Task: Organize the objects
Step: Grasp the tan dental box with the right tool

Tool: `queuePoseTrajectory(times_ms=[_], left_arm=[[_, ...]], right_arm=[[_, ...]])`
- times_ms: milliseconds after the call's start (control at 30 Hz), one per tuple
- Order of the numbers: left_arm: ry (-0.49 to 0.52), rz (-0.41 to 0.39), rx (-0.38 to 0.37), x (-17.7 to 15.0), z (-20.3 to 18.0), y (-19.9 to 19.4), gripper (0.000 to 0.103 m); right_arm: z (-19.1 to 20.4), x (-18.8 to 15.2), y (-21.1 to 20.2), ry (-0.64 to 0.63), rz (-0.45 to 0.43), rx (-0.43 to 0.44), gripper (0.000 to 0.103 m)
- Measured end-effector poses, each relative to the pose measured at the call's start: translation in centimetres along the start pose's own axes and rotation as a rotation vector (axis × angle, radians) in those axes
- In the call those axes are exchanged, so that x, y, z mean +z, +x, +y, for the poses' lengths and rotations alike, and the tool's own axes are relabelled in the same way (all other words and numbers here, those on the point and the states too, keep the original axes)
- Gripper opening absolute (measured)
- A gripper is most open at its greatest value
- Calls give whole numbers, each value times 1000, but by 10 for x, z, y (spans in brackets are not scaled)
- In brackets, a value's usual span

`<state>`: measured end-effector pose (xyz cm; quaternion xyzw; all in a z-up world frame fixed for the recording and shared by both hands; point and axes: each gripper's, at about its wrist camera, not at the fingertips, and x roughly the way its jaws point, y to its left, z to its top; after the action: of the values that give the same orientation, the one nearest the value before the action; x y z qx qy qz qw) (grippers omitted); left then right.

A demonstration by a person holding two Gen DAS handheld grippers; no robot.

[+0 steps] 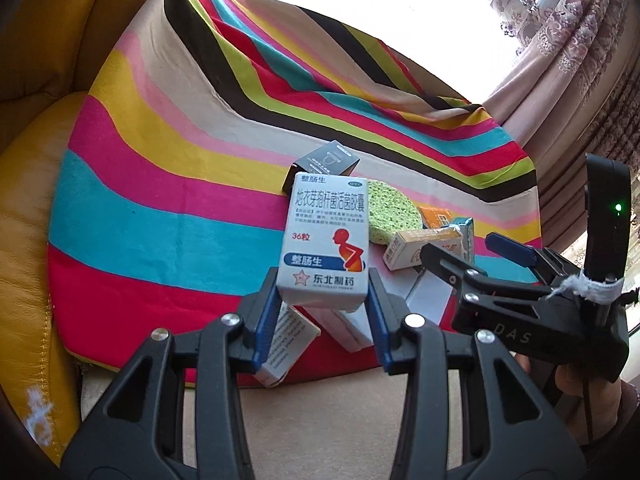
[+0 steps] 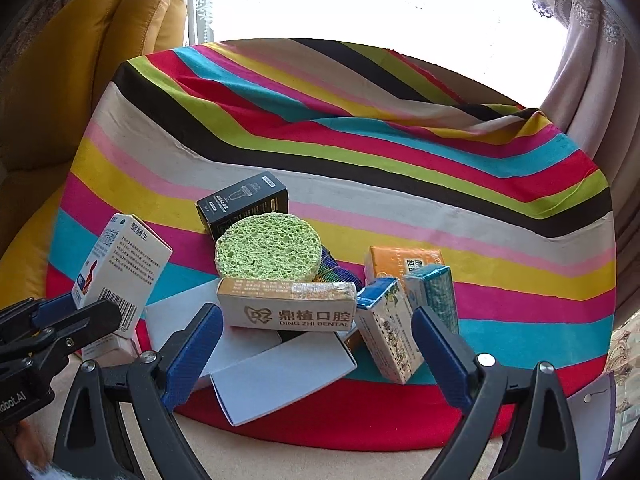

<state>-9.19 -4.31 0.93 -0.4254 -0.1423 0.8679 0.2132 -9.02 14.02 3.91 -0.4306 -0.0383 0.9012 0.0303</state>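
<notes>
A home living room, shown by the yellow leather sofa (image 2: 72, 80), patterned curtains (image 1: 560, 40) and striped cloth (image 2: 320, 140) by a bright window (image 2: 360, 0).

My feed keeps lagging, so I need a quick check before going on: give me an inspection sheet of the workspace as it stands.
Surface: striped cloth over a cushion, wrinkled.
Job's things: white medicine box held upright off the cloth; dental box, green sponge, black box, orange box, teal box, patterned box and white cards piled together.
Clutter: nothing seen.
Grippers: left hand-held gripper shut on the medicine box; right hand-held gripper open, hovering at the pile.
Cables: white string wrapped round the right one.
Surroundings: yellow sofa, curtains, bright window.
</notes>
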Motion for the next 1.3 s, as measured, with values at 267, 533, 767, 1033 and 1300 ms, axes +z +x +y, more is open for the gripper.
queuePoseTrajectory(times_ms=[267, 533, 767, 1033, 1300], left_arm=[[-24, -4, -37, 0, 6, 1, 45], [-30, -2, -48, -1, 6, 1, 45], [-21, -8, -31, -3, 4, 1, 45], [4, -30, 36, -4, -3, -4, 45], [42, -48, 63, -8, -26, -15, 45]], right_arm=[[13, 5, 8, -25, 4, -15, 100], [13, 9, 22, -11, 34, -27, 101], [14, 7, 25, -21, 36, -26, 84], [10, 1, 9, -18, -17, 18, 83], [-11, -14, -21, 21, -70, 45, 83]])
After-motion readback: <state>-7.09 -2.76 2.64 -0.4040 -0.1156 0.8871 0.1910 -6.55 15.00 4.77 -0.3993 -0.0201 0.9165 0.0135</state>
